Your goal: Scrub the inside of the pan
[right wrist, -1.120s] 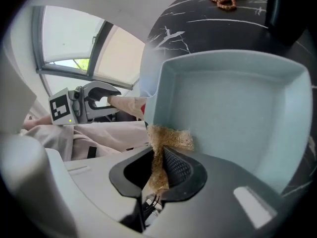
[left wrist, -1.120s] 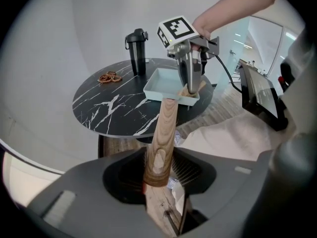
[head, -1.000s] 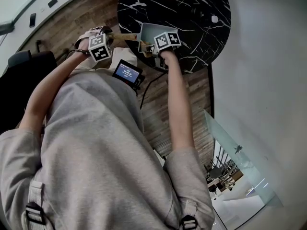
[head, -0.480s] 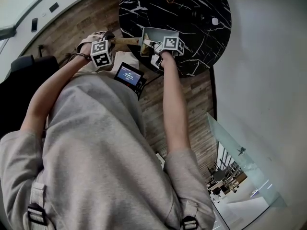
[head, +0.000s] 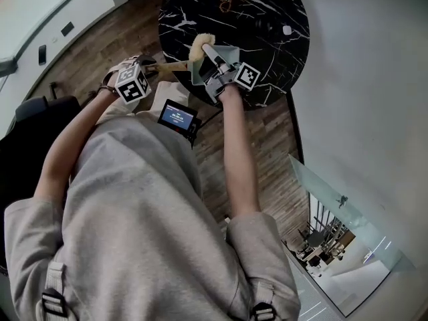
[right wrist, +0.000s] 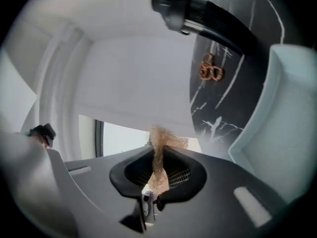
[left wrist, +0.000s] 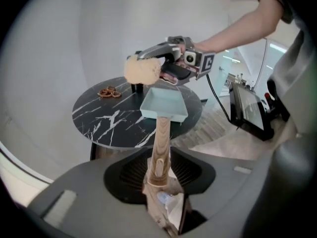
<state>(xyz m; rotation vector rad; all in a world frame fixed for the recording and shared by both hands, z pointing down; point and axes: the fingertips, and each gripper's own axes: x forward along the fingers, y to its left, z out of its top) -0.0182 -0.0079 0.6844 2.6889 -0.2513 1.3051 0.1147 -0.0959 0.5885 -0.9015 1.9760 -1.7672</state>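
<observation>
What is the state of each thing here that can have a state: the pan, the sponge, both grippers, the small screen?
Pan: held by its wooden handle, right way up, inside looks empty.
Sponge: pinched, held up clear of the pan.
Left gripper: fingers shut on the wooden handle.
Right gripper: fingers shut on the sponge.
Small screen: lit.

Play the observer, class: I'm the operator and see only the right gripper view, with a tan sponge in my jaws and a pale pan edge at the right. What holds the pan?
Observer: The left gripper; its jaws, just eased a little, clamp the wooden handle of the pan.
Operator: Is my sponge touching the pan?
Observer: No. The left gripper view shows the sponge hanging clear above the pan's far left corner.
</observation>
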